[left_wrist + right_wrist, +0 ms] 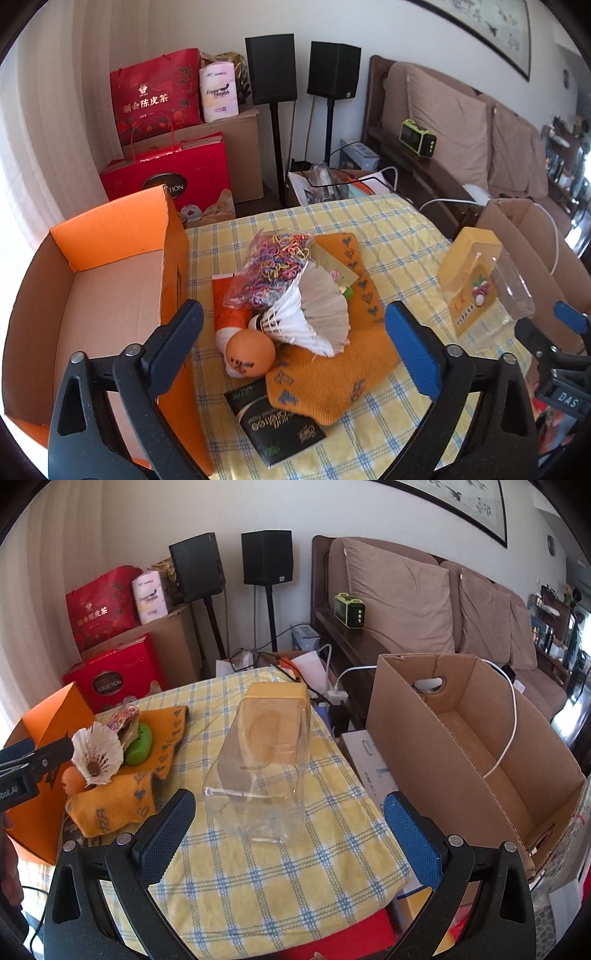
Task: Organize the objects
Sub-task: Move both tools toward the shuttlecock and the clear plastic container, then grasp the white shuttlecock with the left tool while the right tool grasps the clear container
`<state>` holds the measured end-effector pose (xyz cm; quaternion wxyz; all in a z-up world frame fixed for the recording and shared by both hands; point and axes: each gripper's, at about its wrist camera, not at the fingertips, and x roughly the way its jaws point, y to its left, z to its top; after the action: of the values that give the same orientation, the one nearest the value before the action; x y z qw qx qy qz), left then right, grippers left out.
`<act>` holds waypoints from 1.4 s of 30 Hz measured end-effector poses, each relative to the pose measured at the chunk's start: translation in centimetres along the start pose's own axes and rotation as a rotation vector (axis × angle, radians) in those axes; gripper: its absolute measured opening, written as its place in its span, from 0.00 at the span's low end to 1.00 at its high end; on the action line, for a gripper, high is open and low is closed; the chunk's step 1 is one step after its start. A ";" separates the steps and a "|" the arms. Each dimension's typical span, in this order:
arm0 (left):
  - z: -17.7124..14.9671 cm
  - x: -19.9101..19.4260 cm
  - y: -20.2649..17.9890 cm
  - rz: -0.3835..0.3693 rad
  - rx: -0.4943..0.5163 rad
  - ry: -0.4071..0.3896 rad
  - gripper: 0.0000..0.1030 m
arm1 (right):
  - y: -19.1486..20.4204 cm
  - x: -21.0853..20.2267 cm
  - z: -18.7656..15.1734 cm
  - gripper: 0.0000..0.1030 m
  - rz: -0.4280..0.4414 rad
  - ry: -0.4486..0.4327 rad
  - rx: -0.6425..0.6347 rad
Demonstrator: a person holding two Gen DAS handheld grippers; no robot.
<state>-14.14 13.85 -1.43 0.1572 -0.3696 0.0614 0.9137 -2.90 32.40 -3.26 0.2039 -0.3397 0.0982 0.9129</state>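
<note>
A pile lies on the yellow checked table (pixel 369 443): a white shuttlecock (pixel 310 314), an orange ball (pixel 251 355), a bag of coloured rubber bands (pixel 273 266), an orange knit cloth (pixel 325 373) and a black packet (pixel 273 424). My left gripper (pixel 295 339) is open, its fingers either side of the shuttlecock and ball, just short of them. A clear jar with a yellow lid (pixel 264 753) lies on its side. My right gripper (pixel 288 830) is open, empty, just short of the jar's base. The shuttlecock (pixel 96 755) also shows in the right wrist view.
An open orange box (pixel 110 295) stands at the table's left edge. An open brown cardboard box (pixel 476 746) with a white cable in it stands to the right of the table. Red gift boxes (pixel 166 177), speakers and a sofa stand behind.
</note>
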 end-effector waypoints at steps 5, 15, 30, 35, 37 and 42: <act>0.7 2.0 -0.5 0.031 0.015 0.023 0.75 | 0.0 1.1 0.3 1.00 0.000 0.006 0.025; 0.9 4.9 -0.3 0.034 0.005 0.078 0.48 | 0.5 3.5 0.8 1.00 -0.007 0.000 0.036; 1.0 5.9 0.3 -0.001 -0.026 0.091 0.18 | 1.2 6.4 1.0 0.64 0.025 0.016 -0.005; 1.2 5.3 0.4 -0.013 -0.032 0.079 0.16 | 2.0 6.5 1.0 0.63 -0.003 0.019 -0.065; 1.2 5.0 0.4 -0.022 -0.031 0.076 0.15 | 1.9 6.5 1.0 0.63 0.005 0.016 -0.061; 1.6 3.6 0.5 -0.047 -0.034 0.051 0.10 | 1.5 5.2 1.1 0.63 0.006 -0.021 -0.024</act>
<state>-17.83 14.65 -2.81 0.1704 -0.3967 0.0411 0.9011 -7.80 33.04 -5.82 0.1981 -0.3322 0.0862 0.9181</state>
